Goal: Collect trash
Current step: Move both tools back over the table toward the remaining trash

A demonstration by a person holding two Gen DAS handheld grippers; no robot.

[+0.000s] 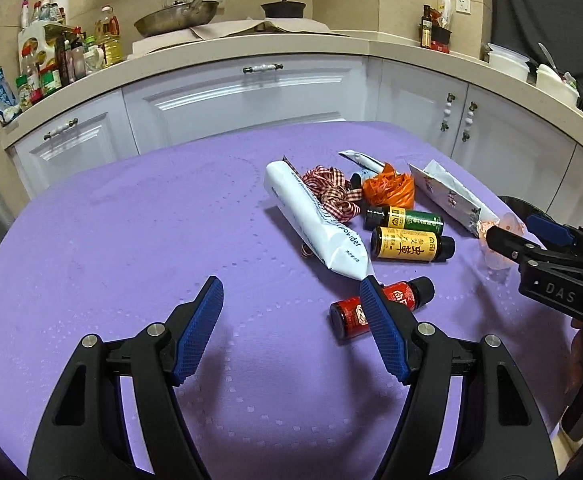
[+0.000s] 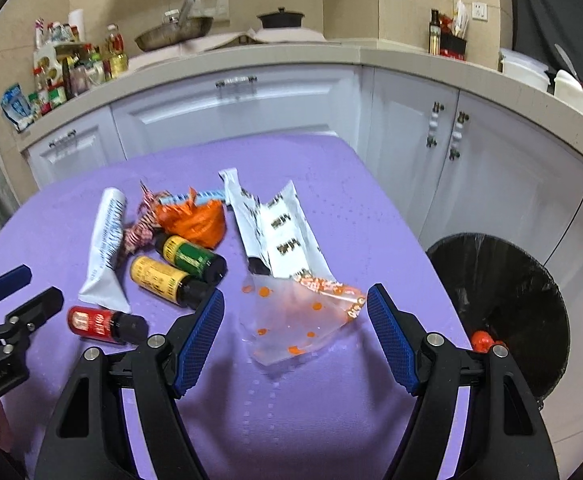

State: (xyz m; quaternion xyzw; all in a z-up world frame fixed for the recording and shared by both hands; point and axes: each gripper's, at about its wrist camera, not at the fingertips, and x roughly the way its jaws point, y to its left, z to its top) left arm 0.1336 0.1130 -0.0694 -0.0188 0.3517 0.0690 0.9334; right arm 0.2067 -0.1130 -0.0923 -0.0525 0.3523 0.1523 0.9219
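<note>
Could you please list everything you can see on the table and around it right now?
Table: 1, purple cloth, centre.
Small bottles: 3, red, yellow, green, lying near the table's middle.
White pouch: 1, white with blue print, left of the bottles.
Checked ribbon: 1, red and white, beside the pouch.
Orange bag: 1, crumpled, behind the bottles.
Printed wrapper: 1, white, right of the bottles.
Clear wrapper: 1, orange dots, in front of the right gripper.
Small sachet: 1, white, far side of the pile.
Bin: 1, black liner, right of the table, something orange inside.
Counter: pans, bottles, tubs.
Left gripper: open, empty.
Right gripper: open, empty.
</note>
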